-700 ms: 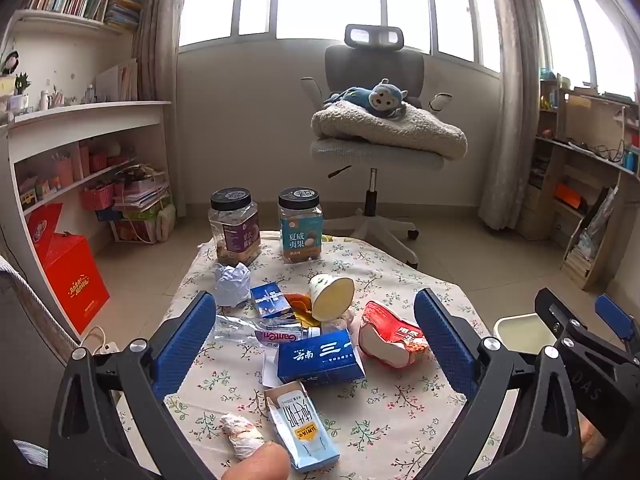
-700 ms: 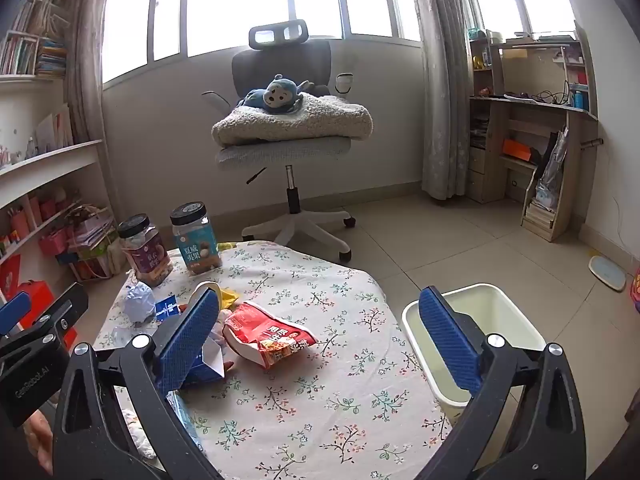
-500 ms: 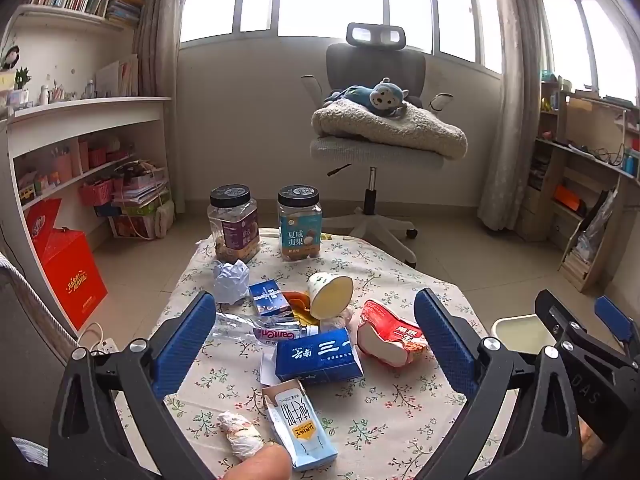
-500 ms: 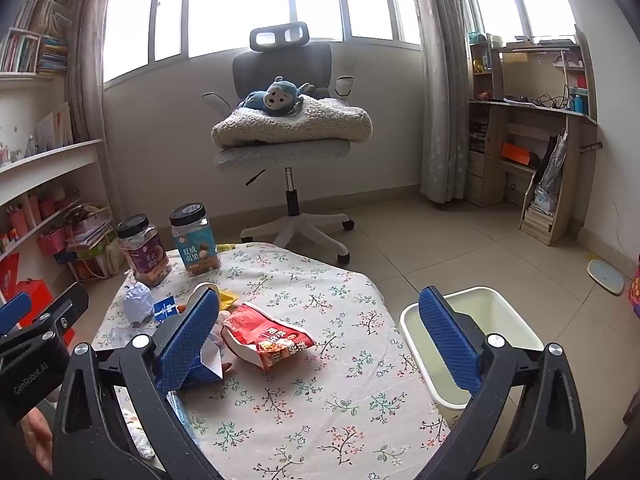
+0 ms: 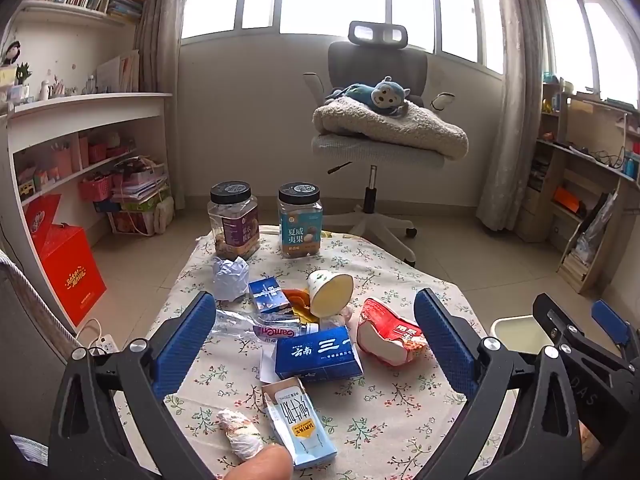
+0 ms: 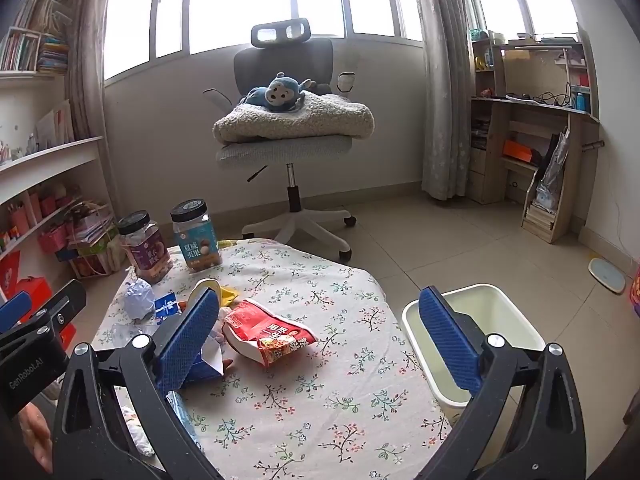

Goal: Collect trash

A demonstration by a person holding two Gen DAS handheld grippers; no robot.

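Centrally, in the left wrist view, the trash lies scattered on the flowered table (image 5: pixel 384 396): a blue box (image 5: pixel 318 354) at middle, a red snack bag (image 5: pixel 388 336) to its right, a tipped paper cup (image 5: pixel 330 293) above, a crumpled plastic bottle (image 5: pixel 256 326) at left, a flattened milk carton (image 5: pixel 298 424) and a tissue wad (image 5: pixel 240 434) at lower centre. The left gripper (image 5: pixel 312 340) hangs above this heap with its jaws spread wide and nothing between them; the right gripper (image 6: pixel 318 340), likewise spread and empty, frames the red snack bag in the right wrist view, with the white bin (image 6: pixel 472 320) beside the table at right. Two jars (image 5: pixel 266 226) stand at the table's far edge, upper centre; they look like kept goods, not litter. Judged risks: the pieces touch and overlap, so closing on one may drag a neighbour off the edge; the thin carton may slip from the pads; a sweep too far may topple the jars.
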